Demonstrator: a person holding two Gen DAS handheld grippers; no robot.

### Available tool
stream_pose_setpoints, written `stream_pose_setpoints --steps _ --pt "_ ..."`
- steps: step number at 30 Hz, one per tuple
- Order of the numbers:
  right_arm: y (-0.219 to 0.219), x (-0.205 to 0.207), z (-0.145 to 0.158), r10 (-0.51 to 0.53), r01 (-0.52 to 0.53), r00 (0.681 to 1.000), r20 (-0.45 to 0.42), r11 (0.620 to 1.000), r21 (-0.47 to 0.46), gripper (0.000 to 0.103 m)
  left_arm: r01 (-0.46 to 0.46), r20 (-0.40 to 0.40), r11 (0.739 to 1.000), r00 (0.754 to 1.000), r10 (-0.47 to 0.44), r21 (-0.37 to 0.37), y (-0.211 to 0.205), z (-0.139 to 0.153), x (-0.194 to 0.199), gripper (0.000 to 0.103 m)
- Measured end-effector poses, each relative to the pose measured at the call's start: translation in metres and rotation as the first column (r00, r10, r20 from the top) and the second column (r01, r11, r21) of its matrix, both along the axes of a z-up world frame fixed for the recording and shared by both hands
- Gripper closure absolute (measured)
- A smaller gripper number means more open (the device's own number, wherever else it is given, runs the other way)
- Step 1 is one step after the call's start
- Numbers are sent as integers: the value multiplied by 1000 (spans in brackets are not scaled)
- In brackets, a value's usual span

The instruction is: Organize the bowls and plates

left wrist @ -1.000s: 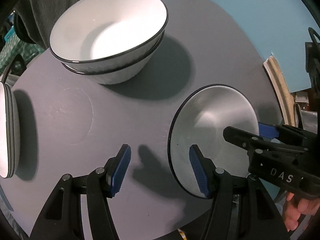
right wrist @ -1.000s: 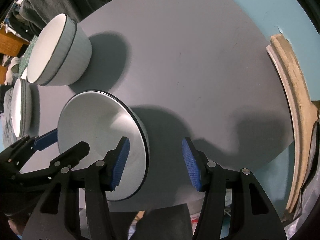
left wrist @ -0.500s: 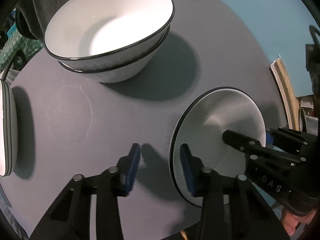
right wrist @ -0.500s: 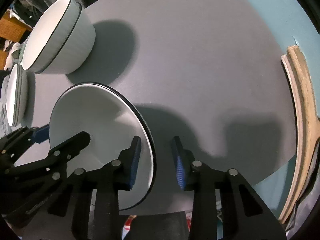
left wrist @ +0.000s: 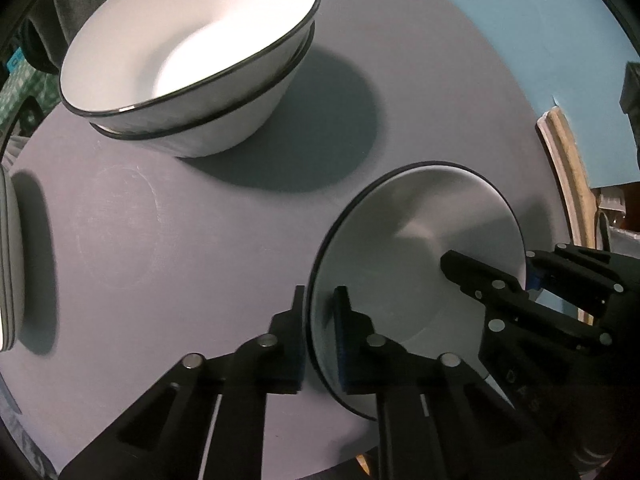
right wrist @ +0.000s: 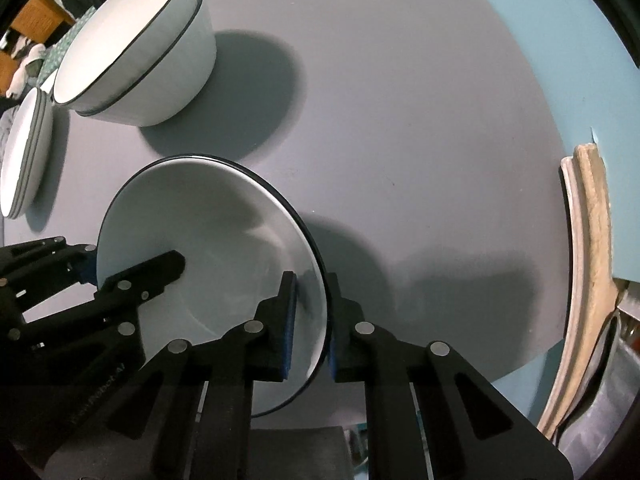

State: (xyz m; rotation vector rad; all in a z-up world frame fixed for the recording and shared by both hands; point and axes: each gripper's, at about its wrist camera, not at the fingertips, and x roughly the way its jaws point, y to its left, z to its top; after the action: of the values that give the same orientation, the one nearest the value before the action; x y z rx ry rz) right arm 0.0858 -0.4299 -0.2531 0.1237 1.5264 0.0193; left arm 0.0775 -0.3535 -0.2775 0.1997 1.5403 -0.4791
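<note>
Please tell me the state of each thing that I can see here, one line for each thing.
Plate: upright on the table, gripped at opposite rims.
Left tongs: shut on the plate.
Right tongs: shut on the plate.
Bowls: two, nested, upright, empty.
Stack of plates: stacked flat, untouched.

I'm working in what looks like a home dining spot: a round grey table (right wrist: 400, 120) set with stacked white bowls (right wrist: 132, 52) and plates (right wrist: 24, 152), a teal floor (left wrist: 480, 0) beneath, and checked fabric (left wrist: 16, 92) nearby.
</note>
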Motion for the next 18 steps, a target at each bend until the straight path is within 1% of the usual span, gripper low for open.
stream_pose_setpoints --steps 3,6,11,13,15,18 --pt "3 1 3 9 -9 1000 7 1000 -5 94 -2 1 1000 1000 2 -4 2 2 -2 93" --pt "8 6 6 17 -17 1000 11 1000 -5 94 -28 -5 1000 1000 27 -11 5 -1 0 93" --pt "4 16 12 1 -1 1000 7 1000 27 96 -55 -17 998 998 54 -24 14 0 -3 93" --pt "4 17 14 -3 3 1000 14 999 34 97 -65 -25 997 998 64 -29 24 -6 12 93" --pt "-1 17 16 -10 9 1000 16 999 47 97 -75 -22 997 997 74 -33 29 -4 13 94" --pt "-9 23 28 -22 21 1000 17 997 71 98 -83 -21 996 996 82 -41 36 1 15 94"
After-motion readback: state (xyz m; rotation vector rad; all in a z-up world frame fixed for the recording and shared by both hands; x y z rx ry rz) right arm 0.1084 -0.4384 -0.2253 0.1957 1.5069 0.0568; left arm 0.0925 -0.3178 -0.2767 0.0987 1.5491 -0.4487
